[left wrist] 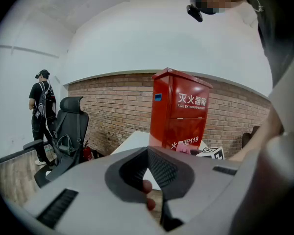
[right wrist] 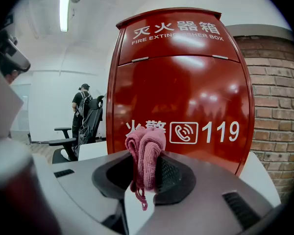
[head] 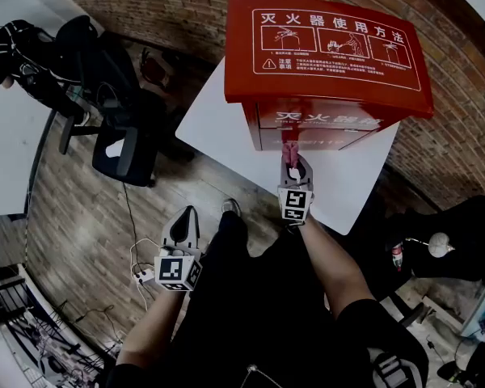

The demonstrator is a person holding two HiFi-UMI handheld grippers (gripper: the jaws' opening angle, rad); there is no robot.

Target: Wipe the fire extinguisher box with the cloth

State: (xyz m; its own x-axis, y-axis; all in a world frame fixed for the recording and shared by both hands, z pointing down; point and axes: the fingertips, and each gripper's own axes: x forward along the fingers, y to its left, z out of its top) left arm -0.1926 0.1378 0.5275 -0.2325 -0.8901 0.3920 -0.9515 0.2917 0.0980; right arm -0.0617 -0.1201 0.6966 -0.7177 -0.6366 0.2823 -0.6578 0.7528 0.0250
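Red fire extinguisher box (head: 327, 55) closed, insides hidden; pink cloth (right wrist: 146, 153) pinched in right gripper (head: 292, 162) at its lower front; left gripper (left wrist: 148, 150) jaws together, empty.

Black clothes (head: 250, 297), grey left gripper (head: 187, 211), grey right gripper (head: 291, 162)

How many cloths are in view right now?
1: the pink cloth is pinched in the right tool, close to the fire extinguisher box front. The left tool is shut and empty. Others may be hidden.
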